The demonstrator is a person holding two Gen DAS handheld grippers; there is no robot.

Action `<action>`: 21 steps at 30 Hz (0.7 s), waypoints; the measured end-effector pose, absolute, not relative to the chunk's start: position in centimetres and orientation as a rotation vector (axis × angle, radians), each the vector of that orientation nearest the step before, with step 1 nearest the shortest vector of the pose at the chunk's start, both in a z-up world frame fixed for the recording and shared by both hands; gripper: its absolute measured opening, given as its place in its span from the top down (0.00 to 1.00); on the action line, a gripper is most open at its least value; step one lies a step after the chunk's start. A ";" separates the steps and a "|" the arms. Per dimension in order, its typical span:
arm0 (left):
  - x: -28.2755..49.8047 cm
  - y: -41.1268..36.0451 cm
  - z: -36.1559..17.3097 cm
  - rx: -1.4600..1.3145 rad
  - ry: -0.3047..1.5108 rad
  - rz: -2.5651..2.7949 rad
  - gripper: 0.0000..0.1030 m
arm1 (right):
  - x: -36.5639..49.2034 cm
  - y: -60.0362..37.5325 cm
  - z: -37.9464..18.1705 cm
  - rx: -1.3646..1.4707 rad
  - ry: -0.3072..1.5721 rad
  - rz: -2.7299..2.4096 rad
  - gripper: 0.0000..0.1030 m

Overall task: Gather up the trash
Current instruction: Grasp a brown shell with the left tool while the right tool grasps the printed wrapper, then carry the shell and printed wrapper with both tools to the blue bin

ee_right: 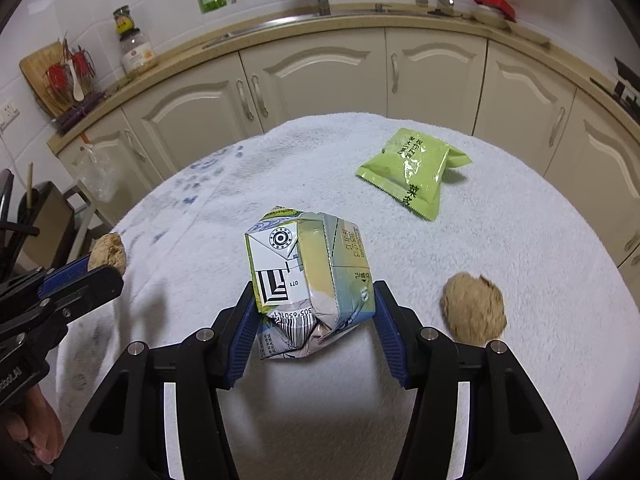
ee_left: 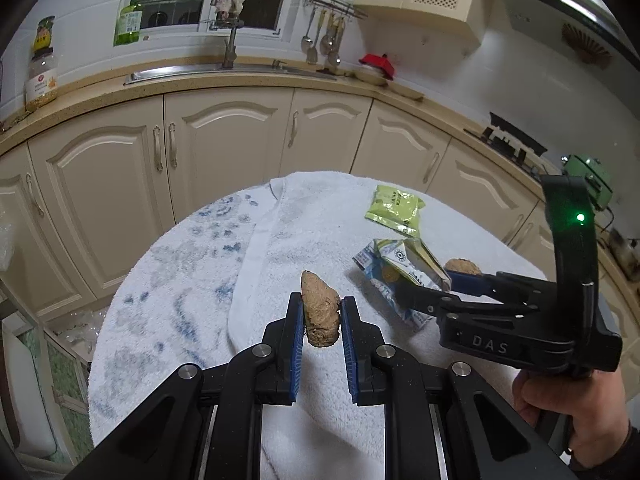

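White towel [ee_right: 520, 248], crushed carton [ee_right: 310, 272] between right tool [ee_right: 316, 332] pads

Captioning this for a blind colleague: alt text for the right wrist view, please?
The right tool grips a crushed carton over a white towel; a green packet and brown lump lie nearby.

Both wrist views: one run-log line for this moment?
left gripper: shut on brown crumpled paper wad | right gripper: jaws around crushed milk carton | green snack packet, second brown wad: on white towel
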State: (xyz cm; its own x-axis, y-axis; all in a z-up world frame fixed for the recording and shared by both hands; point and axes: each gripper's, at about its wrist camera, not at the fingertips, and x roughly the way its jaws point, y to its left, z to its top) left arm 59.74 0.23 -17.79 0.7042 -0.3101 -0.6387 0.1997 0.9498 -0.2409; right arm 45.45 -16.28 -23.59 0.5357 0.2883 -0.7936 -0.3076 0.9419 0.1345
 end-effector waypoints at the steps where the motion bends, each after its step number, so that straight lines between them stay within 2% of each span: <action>1: 58.7 0.4 -17.6 -0.157 0.732 -0.286 0.87 | 44.7 -16.5 -23.3 -0.013 0.929 0.351 0.46; 12: 49.0 -1.0 -15.4 -0.125 0.652 -0.344 0.86 | 36.2 -21.3 -18.4 0.121 0.779 0.325 0.46; 21: 42.0 -5.7 -13.0 -0.082 0.567 -0.425 0.86 | 28.3 -27.5 -14.0 0.179 0.647 0.237 0.46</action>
